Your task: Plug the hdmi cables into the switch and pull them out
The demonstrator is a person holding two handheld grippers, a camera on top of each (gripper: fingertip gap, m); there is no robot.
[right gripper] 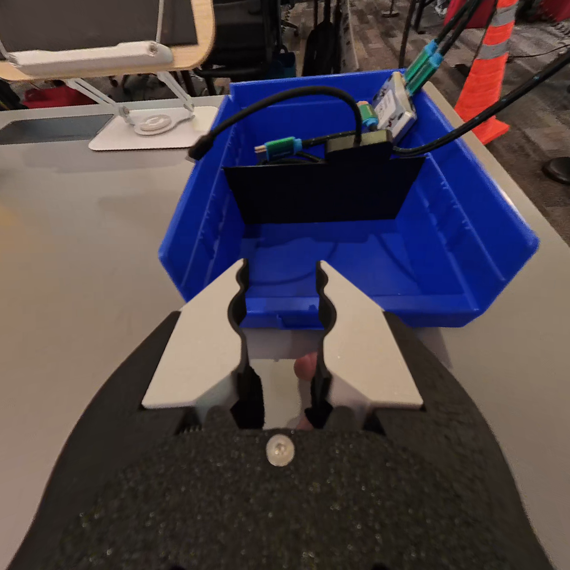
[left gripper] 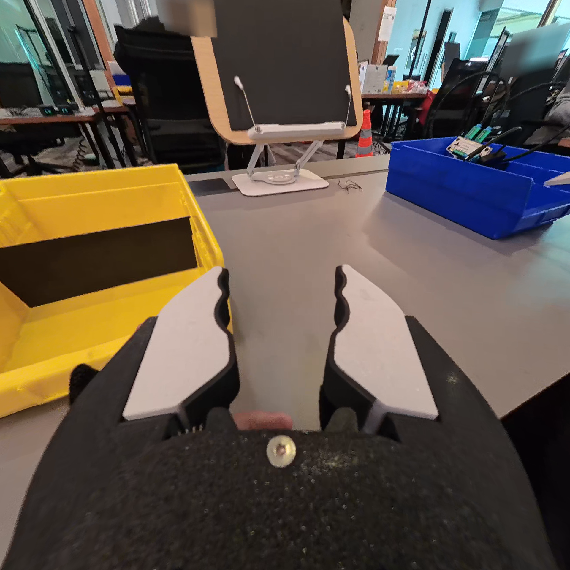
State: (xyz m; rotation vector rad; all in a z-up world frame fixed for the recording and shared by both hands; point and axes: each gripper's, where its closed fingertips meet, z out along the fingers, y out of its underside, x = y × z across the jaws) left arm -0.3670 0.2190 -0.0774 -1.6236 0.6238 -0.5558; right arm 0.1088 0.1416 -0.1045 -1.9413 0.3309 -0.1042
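Observation:
The white switch box (right gripper: 393,106) leans on the far right rim of a blue bin (right gripper: 456,256), with two green-and-blue HDMI plugs (right gripper: 421,69) in its top and a third (right gripper: 367,114) at its left side. A loose green HDMI plug (right gripper: 279,148) lies behind a black divider (right gripper: 324,191). A thin black cable (right gripper: 277,98) arches over the bin's left wall. My right gripper (right gripper: 281,268) is open and empty above the bin's near edge. My left gripper (left gripper: 282,277) is open and empty over the grey table (left gripper: 308,246). The switch (left gripper: 465,148) and bin (left gripper: 456,188) show far right there.
A yellow bin (left gripper: 92,339) with a black divider (left gripper: 98,262) sits left of my left gripper. A tablet stand (left gripper: 280,180) holding a wood-framed board (left gripper: 283,68) stands at the table's back edge. An orange cone (right gripper: 490,61) is on the floor beyond the blue bin. The grippers' ends are close to 50 centimetres from one another. The loose green HDMI plug (right gripper: 279,148) is closer to my right gripper, around 12 centimetres from its tips; the left tips are 50 centimetres off.

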